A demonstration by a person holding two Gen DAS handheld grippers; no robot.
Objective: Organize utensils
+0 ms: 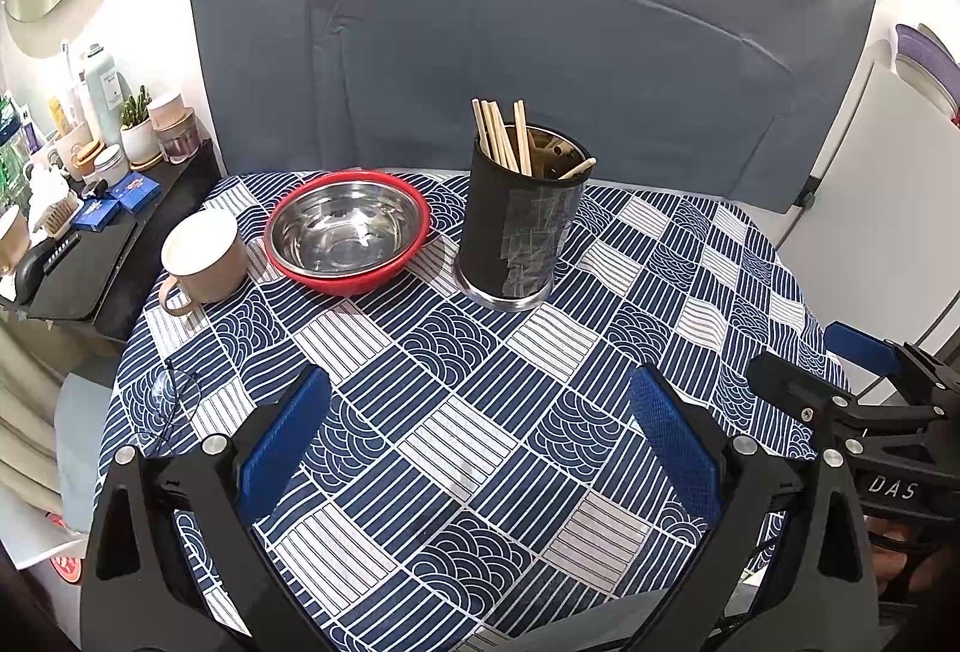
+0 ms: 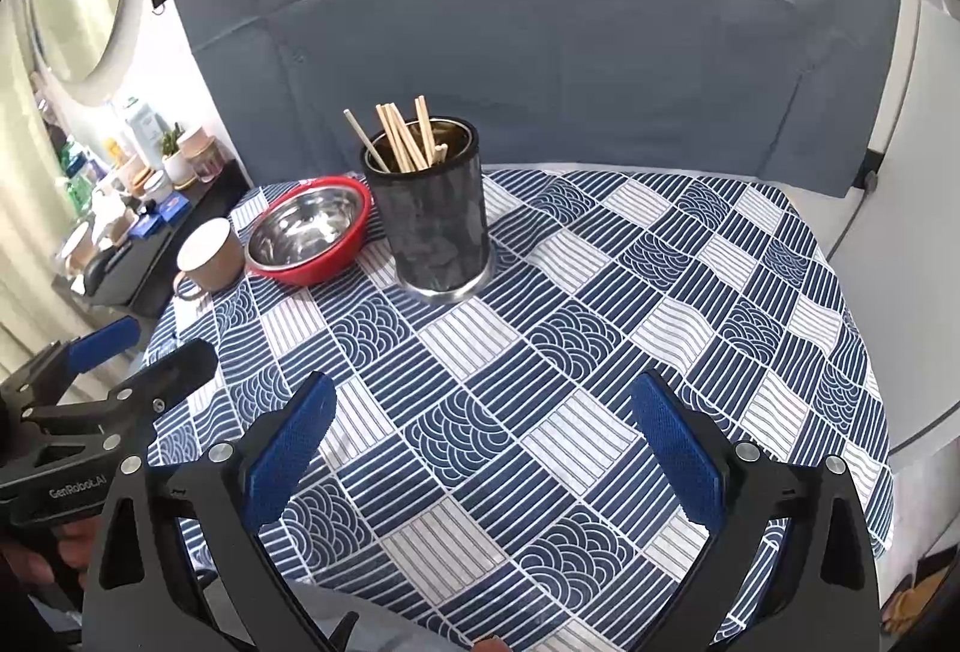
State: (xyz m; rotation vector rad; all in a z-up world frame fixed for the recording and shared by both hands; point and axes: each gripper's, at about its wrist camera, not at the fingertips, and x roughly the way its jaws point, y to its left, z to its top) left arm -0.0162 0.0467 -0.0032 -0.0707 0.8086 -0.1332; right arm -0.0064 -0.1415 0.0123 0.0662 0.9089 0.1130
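A black utensil holder [image 1: 519, 226] stands upright on the patterned tablecloth [image 1: 456, 388], with several wooden chopsticks [image 1: 501, 133] sticking out of it. It also shows in the right wrist view [image 2: 435, 214], with the chopsticks [image 2: 405, 136]. My left gripper [image 1: 480, 412] is open and empty, low over the near part of the table. My right gripper [image 2: 483, 412] is open and empty too, near the front edge. The right gripper shows at the right edge of the left wrist view [image 1: 840, 370].
A red bowl with a steel lining [image 1: 348, 232] and a beige mug [image 1: 204, 256] stand left of the holder. A pair of glasses [image 1: 171, 400] lies near the table's left edge. A cluttered side shelf [image 1: 90, 208] is at far left. A grey backdrop [image 1: 540, 52] stands behind the table.
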